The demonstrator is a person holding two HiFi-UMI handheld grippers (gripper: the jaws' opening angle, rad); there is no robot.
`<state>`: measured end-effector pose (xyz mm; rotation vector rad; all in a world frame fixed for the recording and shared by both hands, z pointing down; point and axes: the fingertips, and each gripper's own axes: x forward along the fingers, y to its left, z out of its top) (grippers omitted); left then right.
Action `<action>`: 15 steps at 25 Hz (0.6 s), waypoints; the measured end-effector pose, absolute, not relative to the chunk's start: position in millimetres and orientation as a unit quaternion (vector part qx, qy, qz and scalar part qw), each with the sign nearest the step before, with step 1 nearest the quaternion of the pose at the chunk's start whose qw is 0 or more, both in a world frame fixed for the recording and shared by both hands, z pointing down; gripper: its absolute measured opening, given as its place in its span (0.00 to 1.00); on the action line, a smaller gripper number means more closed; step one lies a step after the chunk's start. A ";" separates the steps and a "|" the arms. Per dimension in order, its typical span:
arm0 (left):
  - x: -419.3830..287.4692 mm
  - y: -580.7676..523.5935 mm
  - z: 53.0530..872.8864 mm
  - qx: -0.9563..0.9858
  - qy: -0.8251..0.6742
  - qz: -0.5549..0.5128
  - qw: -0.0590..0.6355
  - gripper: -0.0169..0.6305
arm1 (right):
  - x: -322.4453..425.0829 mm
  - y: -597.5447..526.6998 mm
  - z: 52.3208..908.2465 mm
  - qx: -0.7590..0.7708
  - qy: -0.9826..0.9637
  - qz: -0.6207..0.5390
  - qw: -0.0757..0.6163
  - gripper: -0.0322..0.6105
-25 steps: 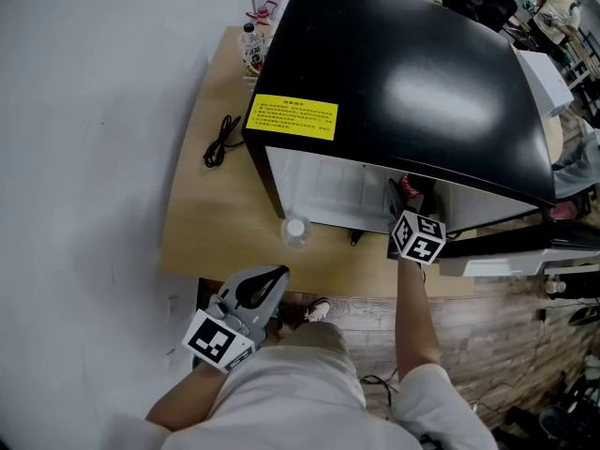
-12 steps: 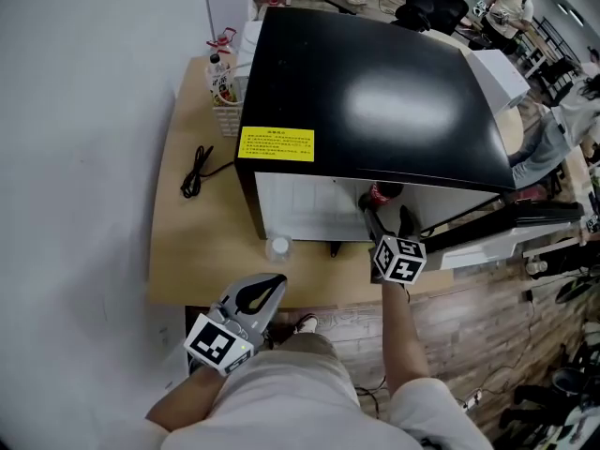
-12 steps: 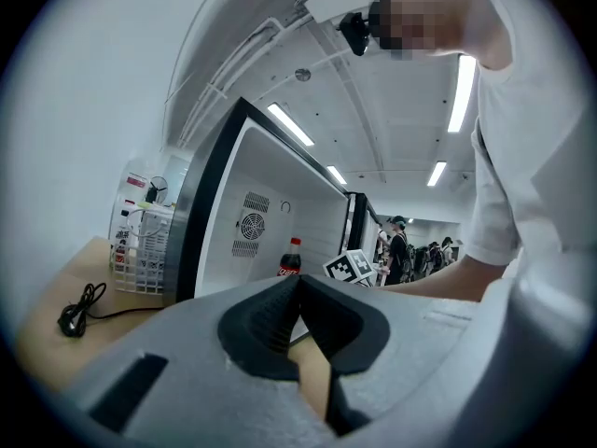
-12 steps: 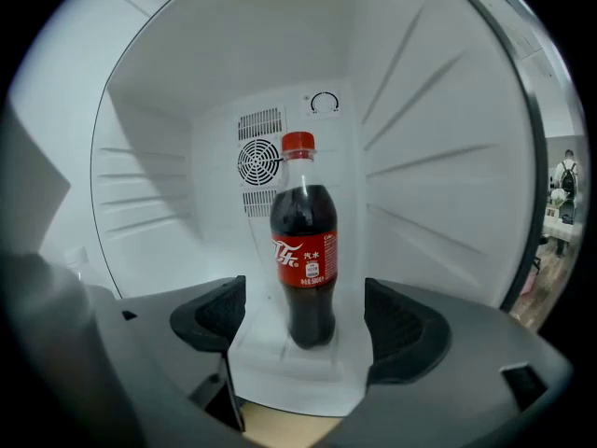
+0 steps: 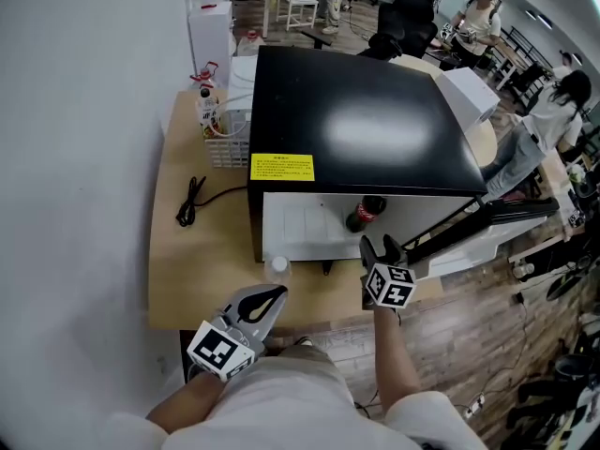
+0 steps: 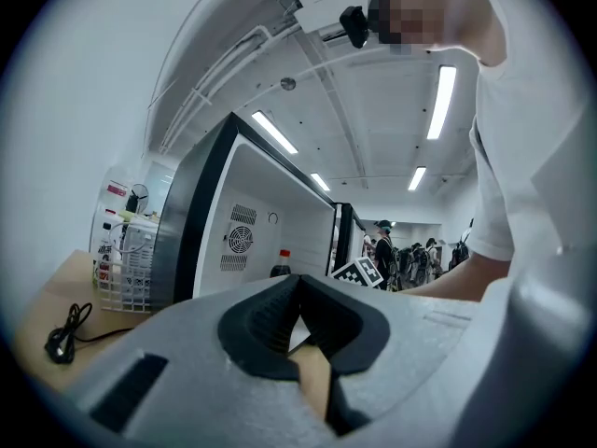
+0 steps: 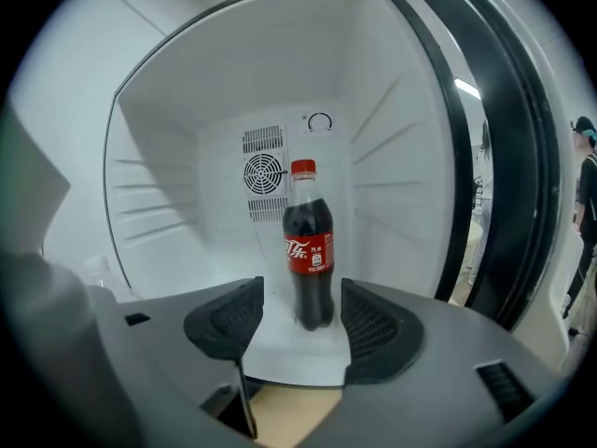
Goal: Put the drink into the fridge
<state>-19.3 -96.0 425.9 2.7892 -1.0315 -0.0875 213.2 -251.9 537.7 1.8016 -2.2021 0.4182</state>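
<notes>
A cola bottle [image 7: 309, 250] with a red cap and red label stands upright on the white floor of the open fridge [image 5: 356, 129]; the head view shows the bottle [image 5: 366, 214] just inside the opening. My right gripper [image 5: 380, 247] hovers in front of the opening, a little short of the bottle. Its jaws are closing with nothing between the pads [image 7: 362, 325]. My left gripper [image 5: 267, 298] is shut and empty, low by the table's front edge. In the left gripper view, the left gripper [image 6: 298, 287] points at the fridge [image 6: 252, 231] from the side.
The fridge door [image 5: 487, 228] hangs open to the right. A small clear bottle [image 5: 276, 266] stands on the wooden table [image 5: 197, 261] by the fridge's front left corner. A wire basket [image 5: 220, 143] with bottles and a black cable [image 5: 190, 202] lie to its left. People sit beyond.
My right gripper has drawn back out of the fridge toward the table's front edge, leaving the cola bottle standing inside. The left gripper has barely moved.
</notes>
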 end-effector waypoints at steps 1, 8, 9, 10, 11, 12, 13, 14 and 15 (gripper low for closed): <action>-20.7 -95.5 424.6 0.935 -0.345 -0.030 0.081 0.05 | 213.2 -250.0 537.1 0.623 -0.757 0.147 0.128 0.44; -32.2 -93.9 416.1 0.935 -0.347 -0.037 0.068 0.05 | 208.7 -233.2 535.5 0.625 -0.757 0.164 0.096 0.20; -33.4 -94.0 415.4 0.934 -0.348 -0.037 0.066 0.05 | 209.4 -231.1 534.0 0.626 -0.756 0.164 0.093 0.17; -34.4 -94.1 414.6 0.934 -0.349 -0.037 0.065 0.05 | 210.5 -229.3 532.1 0.628 -0.756 0.162 0.090 0.13; -35.2 -94.3 413.8 0.934 -0.350 -0.037 0.064 0.05 | 211.7 -227.7 530.0 0.630 -0.755 0.161 0.088 0.10; -35.6 -94.5 413.0 0.933 -0.351 -0.038 0.063 0.05 | 212.6 -226.2 528.1 0.629 -0.756 0.160 0.087 0.06; -35.7 -94.8 412.0 0.933 -0.353 -0.039 0.062 0.05 | 212.5 -224.5 526.6 0.625 -0.759 0.161 0.088 0.05; -35.8 -95.1 410.7 0.932 -0.354 -0.040 0.060 0.05 | 211.4 -222.3 525.2 0.619 -0.763 0.163 0.089 0.05; -36.1 -95.7 409.3 0.932 -0.356 -0.041 0.059 0.05 | 209.9 -219.7 523.5 0.611 -0.769 0.165 0.089 0.05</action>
